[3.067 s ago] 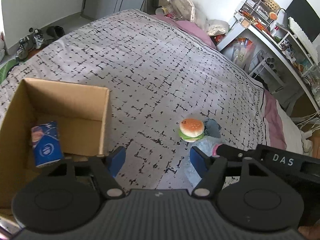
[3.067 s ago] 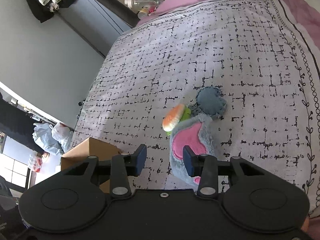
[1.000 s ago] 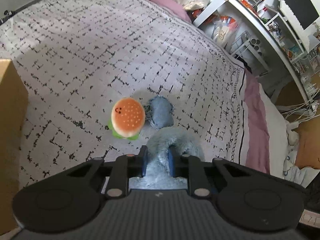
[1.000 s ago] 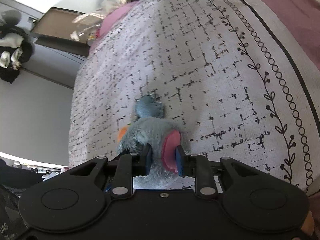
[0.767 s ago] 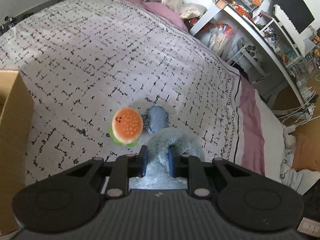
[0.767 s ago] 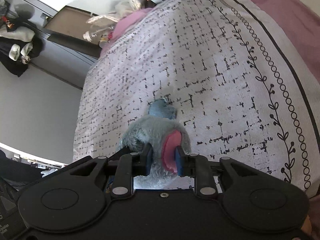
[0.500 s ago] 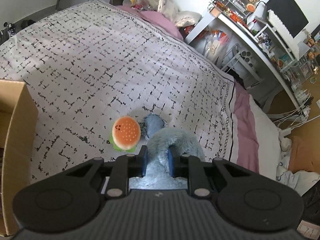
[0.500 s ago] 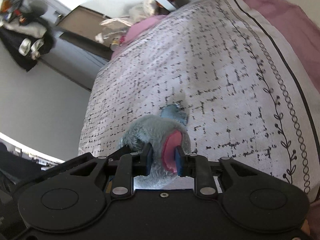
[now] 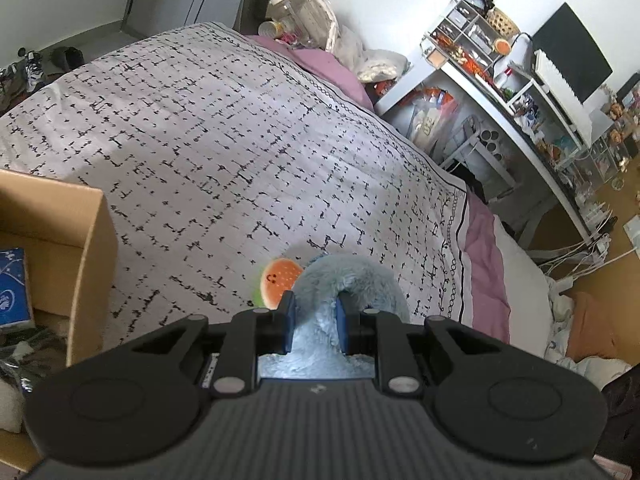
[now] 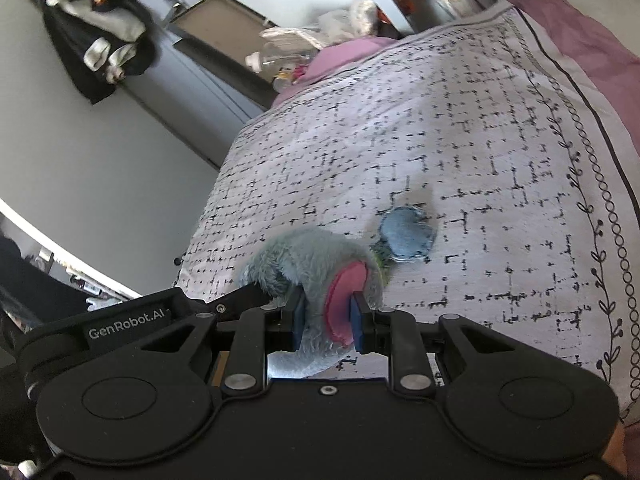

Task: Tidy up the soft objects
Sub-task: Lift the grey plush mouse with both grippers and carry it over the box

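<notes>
A fluffy blue-grey plush toy with a pink-lined ear is held off the bed by both grippers. My left gripper is shut on its fur. My right gripper is shut on the same plush toy, with its pads on the pink ear. In the right wrist view, a black finger of the left gripper reaches into the fur from the left. A small burger plush shows just left of the held toy. A darker blue round piece is just beyond the toy, over the bedspread.
An open cardboard box stands on the bed at the left with a blue tissue pack inside. The white black-patterned bedspread stretches ahead. A cluttered white desk stands to the right of the bed, and dark clothes hang on the wall.
Both grippers have risen with the plush toy held between them, so the bed looks farther away. The cardboard box has come further into the left wrist view. The right wrist view has rolled.
</notes>
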A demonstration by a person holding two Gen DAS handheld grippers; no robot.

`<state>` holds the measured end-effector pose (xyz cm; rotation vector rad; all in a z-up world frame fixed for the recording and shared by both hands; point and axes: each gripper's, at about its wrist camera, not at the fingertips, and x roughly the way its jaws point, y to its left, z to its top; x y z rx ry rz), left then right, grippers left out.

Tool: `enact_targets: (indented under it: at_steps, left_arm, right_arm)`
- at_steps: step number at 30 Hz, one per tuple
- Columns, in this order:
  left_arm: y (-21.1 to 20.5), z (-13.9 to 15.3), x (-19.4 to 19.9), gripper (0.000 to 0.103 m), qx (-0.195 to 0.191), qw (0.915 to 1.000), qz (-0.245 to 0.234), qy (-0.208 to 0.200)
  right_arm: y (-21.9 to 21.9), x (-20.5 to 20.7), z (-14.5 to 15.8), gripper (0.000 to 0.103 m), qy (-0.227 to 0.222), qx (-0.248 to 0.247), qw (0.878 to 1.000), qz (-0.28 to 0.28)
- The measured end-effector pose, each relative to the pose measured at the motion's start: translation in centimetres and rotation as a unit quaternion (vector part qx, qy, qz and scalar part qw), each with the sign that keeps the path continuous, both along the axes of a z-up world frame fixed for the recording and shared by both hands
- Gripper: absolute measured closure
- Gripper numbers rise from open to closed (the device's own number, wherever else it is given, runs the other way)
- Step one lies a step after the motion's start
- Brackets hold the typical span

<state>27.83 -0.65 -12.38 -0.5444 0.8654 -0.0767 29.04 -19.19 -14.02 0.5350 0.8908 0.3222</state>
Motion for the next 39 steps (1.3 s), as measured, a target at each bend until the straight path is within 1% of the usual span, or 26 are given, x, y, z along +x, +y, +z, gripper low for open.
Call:
enact_targets:
  at_steps: [6, 11, 25, 32, 39]
  left_arm:
    - [2.0, 0.7, -1.0, 0.083, -0.011, 0.9998, 0.011, -0.009]
    - [4.2, 1.3, -1.8, 0.083, -0.012, 0.9996, 0.020, -0.014]
    - [11.1, 1.6, -4.2, 0.083, -0.020, 0.9983, 0.051, -0.020]
    - [14.4, 1.4, -5.2, 0.083, -0.030, 0.9969, 0.068, -0.023]
    - [17.2, 0.4, -6.0, 0.083, -0.042, 0.9956, 0.081, -0.020]
  right_arm:
    - [2.0, -0.5, 1.1, 0.080, -0.022, -0.009, 0.999, 0.022]
    - [3.9, -0.9, 1.6, 0.080, -0.033, -0.008, 0.999, 0.042]
    - [10.7, -2.4, 2.5, 0.080, -0.059, -0.021, 0.993, 0.096]
    - [14.0, -2.8, 2.6, 0.080, -0.082, -0.035, 0.988, 0.127]
    - [16.6, -3.3, 2.1, 0.080, -0.089, -0.046, 0.984, 0.149]
